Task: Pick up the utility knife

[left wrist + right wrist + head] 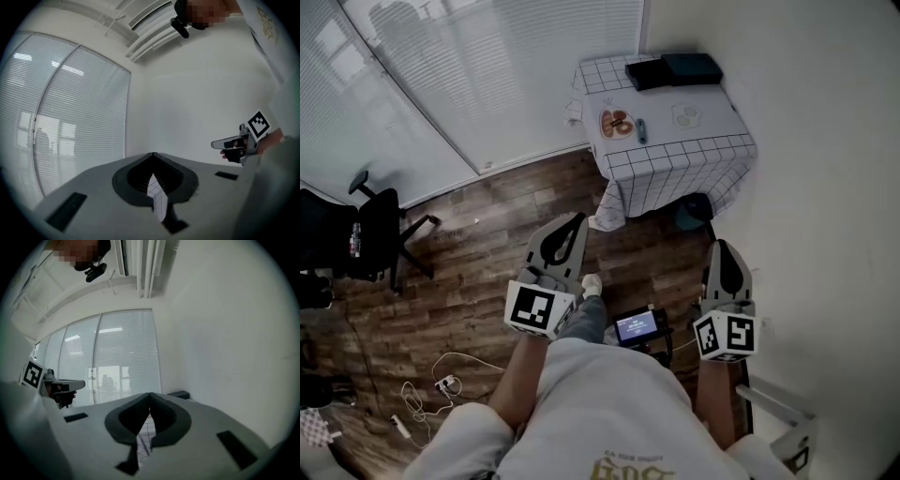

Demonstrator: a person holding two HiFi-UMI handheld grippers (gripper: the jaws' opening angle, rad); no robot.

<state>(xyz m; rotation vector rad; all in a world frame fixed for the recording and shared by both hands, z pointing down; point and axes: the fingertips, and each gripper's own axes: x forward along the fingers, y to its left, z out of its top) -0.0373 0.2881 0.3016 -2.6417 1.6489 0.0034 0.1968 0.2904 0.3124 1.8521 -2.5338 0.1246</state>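
Observation:
A small table with a white checked cloth (675,159) stands far ahead by the wall. On it lies a small bluish oblong thing (641,130), possibly the utility knife, between a plate of food (617,123) and an empty plate (685,114). My left gripper (577,218) and right gripper (724,245) are held level in front of the person, well short of the table. Both have their jaws together with nothing in them. In the left gripper view the jaws (153,154) meet at the tip, and in the right gripper view (149,394) they do the same.
Two black boxes (673,69) sit at the table's far edge. A black office chair (370,230) stands at the left and white cables (431,389) lie on the wooden floor. A small device with a screen (637,326) sits near the person's feet. Window blinds (487,66) run along the left.

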